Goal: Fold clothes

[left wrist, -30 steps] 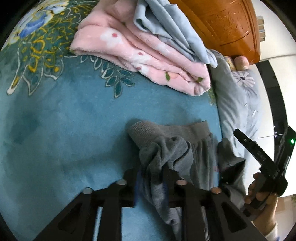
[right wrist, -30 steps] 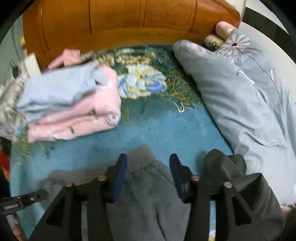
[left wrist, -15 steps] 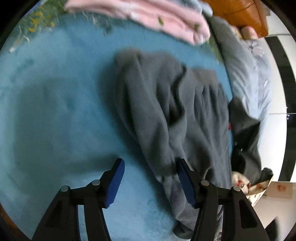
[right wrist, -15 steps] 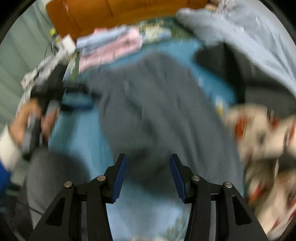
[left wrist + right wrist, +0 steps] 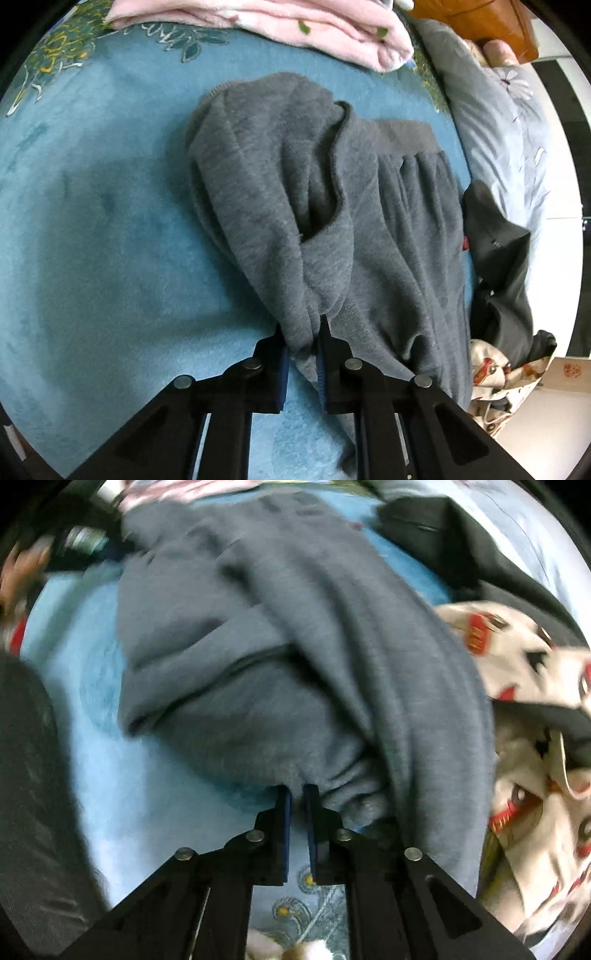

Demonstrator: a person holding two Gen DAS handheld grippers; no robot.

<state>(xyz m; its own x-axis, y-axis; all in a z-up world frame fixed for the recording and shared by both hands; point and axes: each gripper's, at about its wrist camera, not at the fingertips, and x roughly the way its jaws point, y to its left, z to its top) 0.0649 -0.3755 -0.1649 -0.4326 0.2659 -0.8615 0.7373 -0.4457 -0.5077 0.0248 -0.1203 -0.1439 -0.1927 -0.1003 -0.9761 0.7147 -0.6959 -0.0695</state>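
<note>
Both grippers were pinched shut on the grey fleece trousers point(image 5: 369, 221) spread over the blue bed cover point(image 5: 110, 240), left gripper point(image 5: 301, 336) and right gripper point(image 5: 297, 801) bunching soft, floppy cloth best held at its edges

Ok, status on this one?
Left claw shut on grey trousers. Right claw nearly shut at their hem. Trousers crumpled, unfolded. Black garment alongside.
</note>
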